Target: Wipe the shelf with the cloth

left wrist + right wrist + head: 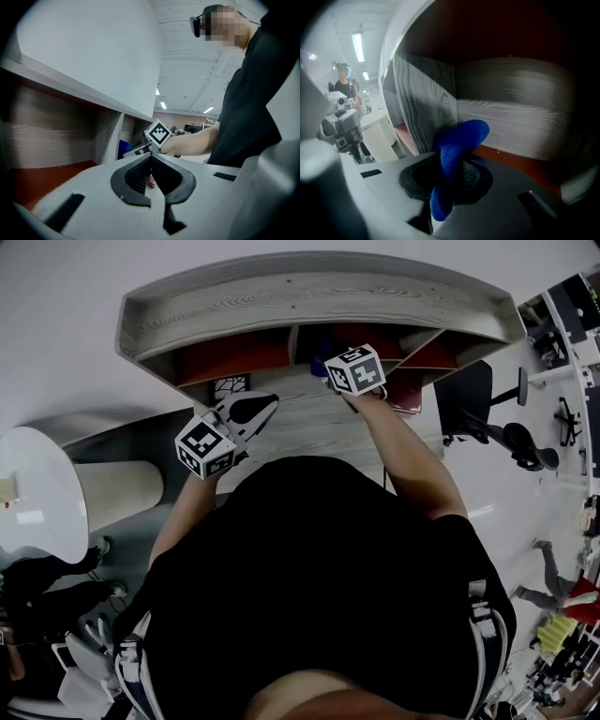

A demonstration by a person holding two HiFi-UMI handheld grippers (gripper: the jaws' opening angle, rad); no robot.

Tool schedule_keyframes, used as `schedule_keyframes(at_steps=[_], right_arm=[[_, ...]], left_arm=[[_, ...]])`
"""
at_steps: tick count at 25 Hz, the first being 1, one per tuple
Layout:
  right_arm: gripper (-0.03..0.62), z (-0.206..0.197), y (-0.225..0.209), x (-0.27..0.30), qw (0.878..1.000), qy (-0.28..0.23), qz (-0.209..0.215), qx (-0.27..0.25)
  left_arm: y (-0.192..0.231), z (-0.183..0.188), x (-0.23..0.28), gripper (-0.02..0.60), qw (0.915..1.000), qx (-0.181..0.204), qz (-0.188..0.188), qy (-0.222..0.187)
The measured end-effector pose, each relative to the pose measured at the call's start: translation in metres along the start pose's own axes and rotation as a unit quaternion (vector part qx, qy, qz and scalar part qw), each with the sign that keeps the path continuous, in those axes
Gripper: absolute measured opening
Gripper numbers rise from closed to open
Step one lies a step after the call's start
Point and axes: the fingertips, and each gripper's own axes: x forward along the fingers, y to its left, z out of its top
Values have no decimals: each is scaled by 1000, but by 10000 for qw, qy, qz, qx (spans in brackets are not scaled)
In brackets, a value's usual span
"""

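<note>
Right gripper (454, 176) is clamping down on the blue cloth (457, 150), jaws pinching its middle. One end is bulging up past the tips and the other is hanging out at 6 o'clock. In the head view this gripper is reaching into the middle compartment of the shelf (319, 287) at 12 o'clock, with a bit of blue showing just beyond the marker cube. In the right gripper view the cloth's upper end is sitting in front of the corner where the grey wood-grain divider (426, 108) is meeting the back panel; I can't confirm contact. The red compartment floor (520, 161) is running off toward 4 o'clock. Left gripper (152, 164) is hanging outside the shelf at about 10 o'clock of the person's torso, jaws pressed fully together and holding nothing. Its view is looking sideways along the shelf front toward the right gripper's cube. A white round table (37, 493) is sitting at 9 o'clock and a black office chair (487, 399) at 2 o'clock. A dark red flat item (405, 395) is lying just beside the right forearm.
</note>
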Motion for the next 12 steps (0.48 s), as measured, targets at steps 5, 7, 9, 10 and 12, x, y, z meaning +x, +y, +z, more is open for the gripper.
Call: schedule_keyframes(at_steps=[5,7,9,10,12], right_arm=[[55,3,5,-29,9998,-189,28,25],[55,4,5,-45,9996,-300,-1,0],[55,5,3,-61,9991,-415,-45,-17],[55,5,3,-69,9989,-464,-75,-27],[55,4,1,-83,9984,-534,-164,-78]], left_arm=[[-8,1,8,17,9998,21,-163,118],[-8,2,10,17,9997,37,-193,124],[-9,3,13,17,9997,58,-210,128],[-10,3,14,17,9996,66,-221,130],[-12,5,18,17,9995,82,-256,136]])
